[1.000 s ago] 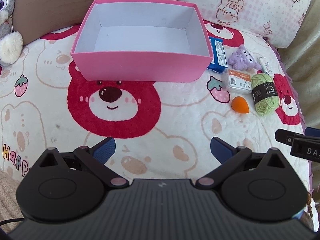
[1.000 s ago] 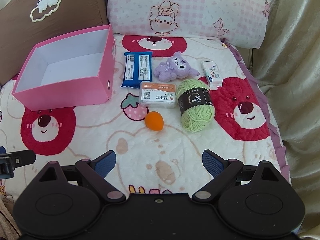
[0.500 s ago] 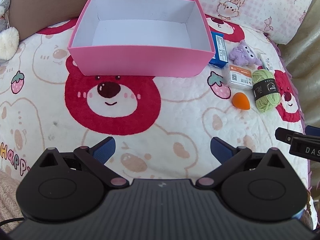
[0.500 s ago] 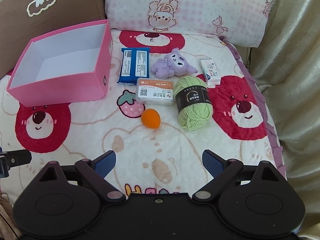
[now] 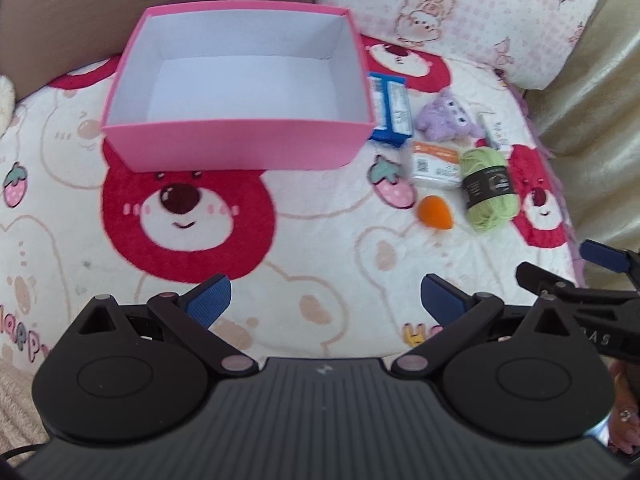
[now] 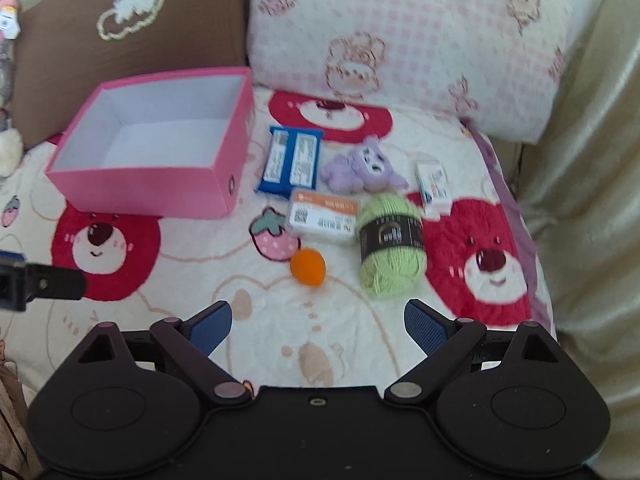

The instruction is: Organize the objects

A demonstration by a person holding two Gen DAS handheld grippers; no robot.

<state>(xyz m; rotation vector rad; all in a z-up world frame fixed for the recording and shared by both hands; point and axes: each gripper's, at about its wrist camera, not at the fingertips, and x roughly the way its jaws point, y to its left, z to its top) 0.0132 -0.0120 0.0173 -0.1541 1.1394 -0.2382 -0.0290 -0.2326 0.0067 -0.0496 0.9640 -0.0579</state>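
Both claws [image 5: 326, 300] [image 6: 318, 326] gape empty — green yarn skein [image 6: 390, 248] lies lengthwise, pointing away.

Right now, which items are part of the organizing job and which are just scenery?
Job: pink box, empty; blue packet; purple plush; orange-labelled case; green yarn; orange sponge; small white box.

Scenery: bear blanket; pink pillow; brown cushion.

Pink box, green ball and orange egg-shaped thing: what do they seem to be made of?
Pink box: likely matte cardboard, with thin straight walls and a white lining.
Green ball: yarn, wound strands under a black paper-like band.
Orange egg-shaped thing: smooth and matte, possibly a foam sponge; the blur leaves this open.
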